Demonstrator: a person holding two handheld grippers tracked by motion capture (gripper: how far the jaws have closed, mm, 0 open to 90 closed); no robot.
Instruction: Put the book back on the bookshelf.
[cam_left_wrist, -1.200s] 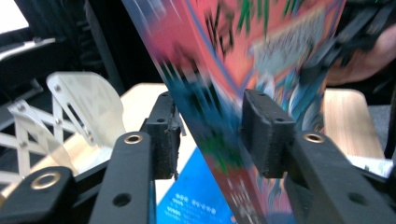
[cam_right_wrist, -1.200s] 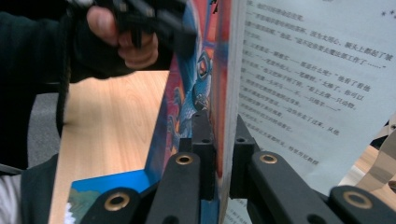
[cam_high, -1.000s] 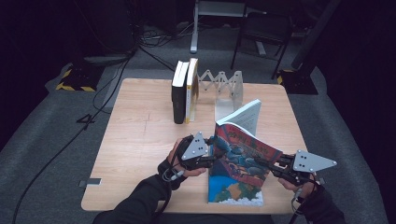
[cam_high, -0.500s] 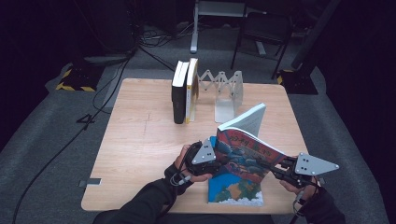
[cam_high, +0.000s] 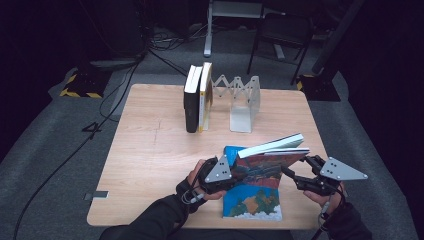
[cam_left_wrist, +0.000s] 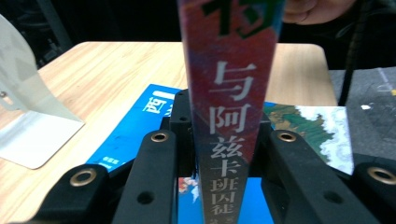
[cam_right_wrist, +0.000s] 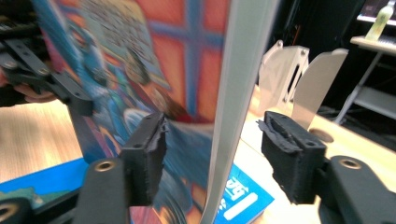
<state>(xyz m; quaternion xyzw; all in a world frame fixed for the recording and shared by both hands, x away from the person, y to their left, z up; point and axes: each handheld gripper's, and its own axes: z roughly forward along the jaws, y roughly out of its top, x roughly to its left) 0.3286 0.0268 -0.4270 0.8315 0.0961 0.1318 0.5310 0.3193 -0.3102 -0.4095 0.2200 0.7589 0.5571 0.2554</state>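
A red and blue picture book (cam_high: 265, 165) hangs tilted above a blue book (cam_high: 250, 202) that lies flat near the table's front edge. My left gripper (cam_high: 236, 175) is shut on its spine end. In the left gripper view the spine (cam_left_wrist: 229, 70) with its printed characters runs up between the jaws, which have just been closing on it. My right gripper (cam_high: 294, 172) is at the book's page edge. In the right gripper view the white page edge (cam_right_wrist: 233, 93) stands between the pads (cam_right_wrist: 149, 140) with gaps on both sides; these jaws have just been opening.
Two books (cam_high: 197, 97) stand upright at the back of the wooden table (cam_high: 150, 150), beside an expandable metal book rack (cam_high: 240, 100). A chair and cables lie on the floor beyond the table.
The picture book has tipped down from nearly upright to a low slant. The left gripper has closed in on its spine, and the right gripper's jaws have come apart from the page edge.
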